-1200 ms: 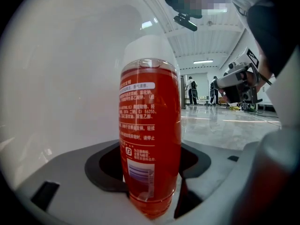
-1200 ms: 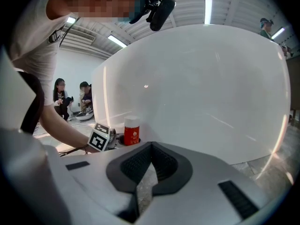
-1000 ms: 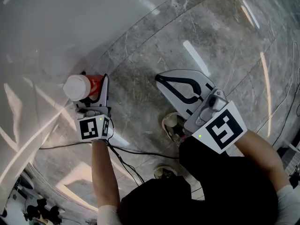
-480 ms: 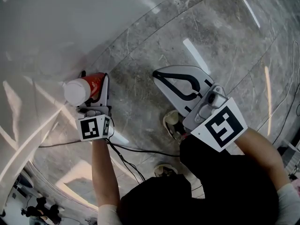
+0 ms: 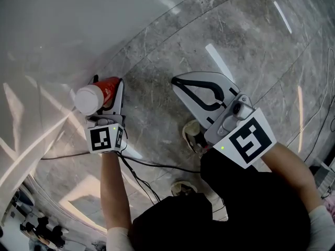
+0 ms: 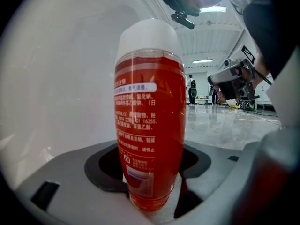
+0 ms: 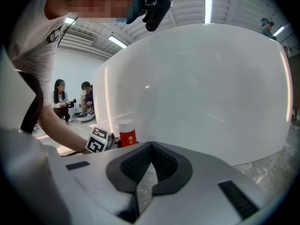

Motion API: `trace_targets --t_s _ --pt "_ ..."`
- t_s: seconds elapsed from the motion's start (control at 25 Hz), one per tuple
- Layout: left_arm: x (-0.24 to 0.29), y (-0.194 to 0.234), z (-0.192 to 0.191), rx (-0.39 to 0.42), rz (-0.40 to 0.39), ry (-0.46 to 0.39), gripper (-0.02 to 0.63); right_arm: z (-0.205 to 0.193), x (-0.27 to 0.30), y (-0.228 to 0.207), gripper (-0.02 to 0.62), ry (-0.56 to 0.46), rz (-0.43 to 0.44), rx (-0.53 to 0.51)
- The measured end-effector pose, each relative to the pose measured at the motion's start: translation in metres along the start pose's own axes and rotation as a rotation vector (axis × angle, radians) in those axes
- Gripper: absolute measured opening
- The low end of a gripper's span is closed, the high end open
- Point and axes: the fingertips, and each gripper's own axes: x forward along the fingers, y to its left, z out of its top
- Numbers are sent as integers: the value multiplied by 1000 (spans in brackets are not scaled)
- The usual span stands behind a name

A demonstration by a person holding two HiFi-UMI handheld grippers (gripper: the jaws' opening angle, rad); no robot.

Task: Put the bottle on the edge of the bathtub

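- The left tool (image 5: 107,89) is clamped on the lower body of the clear plastic bottle of red liquid with a white cap (image 5: 97,95). Its dark pads press the bottle (image 6: 150,116) from both sides.
- The bottle is low down, just beside the outer wall of the glossy white bathtub (image 5: 47,30) and over the grey marble floor (image 5: 251,51). It is well below the tub's edge, so the placing is not yet done. I cannot tell whether its base touches the floor.
- The right tool (image 5: 178,82) has its jaws together on nothing and is held apart over the floor.
- Risk: the grip sits near the base while most of the weight is above it, so I judge the bottle could tip or pivot between the pads during the lift.
- Risk: the tub wall looks curved and slick, and a bottle set down tilted on the edge could slide off.
- Risk: a black cable (image 5: 157,166) trails from the left tool across the floor and could snag.
- Contents: the bottle is filled nearly to the cap and its cap is on. The tub's inside is not shown.
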Motion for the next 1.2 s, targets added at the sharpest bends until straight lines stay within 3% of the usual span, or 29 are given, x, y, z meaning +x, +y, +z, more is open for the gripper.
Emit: trace_targets --t_s 0.84,1.2 --pt "-25 0 2 9 -9 54 300 7 5 24 6 -21 14 15" --pt "-41 2 -1 -10 31 58 299 7 8 36 6 -25 36 7"
